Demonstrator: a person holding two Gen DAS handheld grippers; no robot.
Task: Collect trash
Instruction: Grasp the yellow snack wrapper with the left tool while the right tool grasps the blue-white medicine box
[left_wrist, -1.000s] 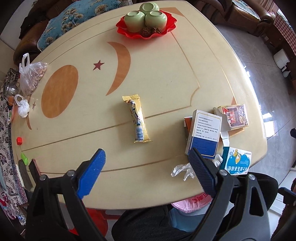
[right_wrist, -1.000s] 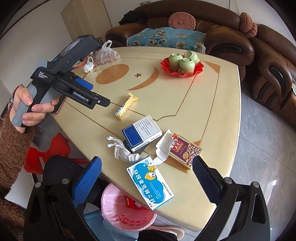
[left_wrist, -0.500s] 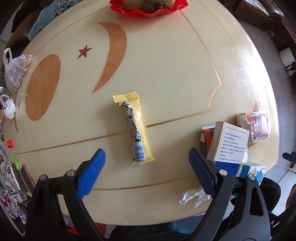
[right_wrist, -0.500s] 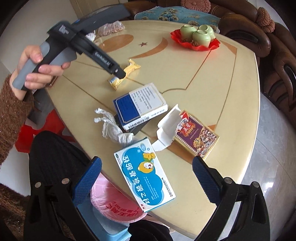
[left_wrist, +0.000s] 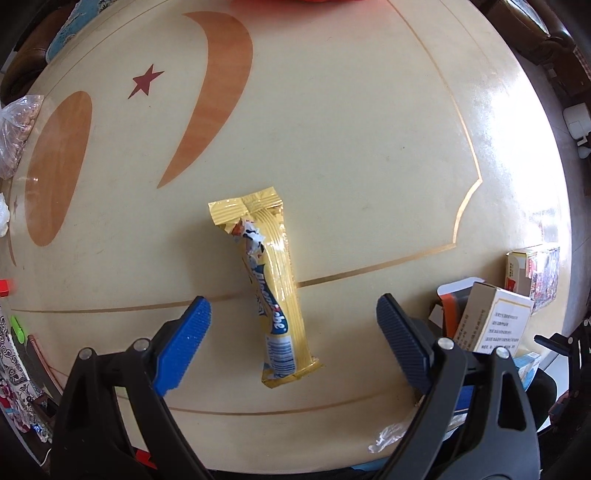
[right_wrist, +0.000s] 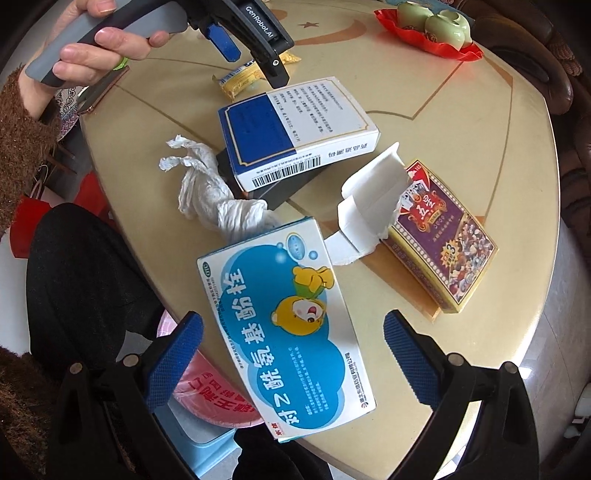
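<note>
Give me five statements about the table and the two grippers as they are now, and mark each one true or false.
1. The left gripper has its jaws open on either side of the yellow snack wrapper. True.
2. The wrapper is sealed at both ends. False: its far end is torn open.
3. The right gripper is shut on the blue and white bear box. False: its jaws stand wide open with the box between them, not pressed.
4. A crumpled white tissue lies next to the blue and white medicine box. True.
5. The green cups stand straight on the table. False: they sit in a red dish.
</note>
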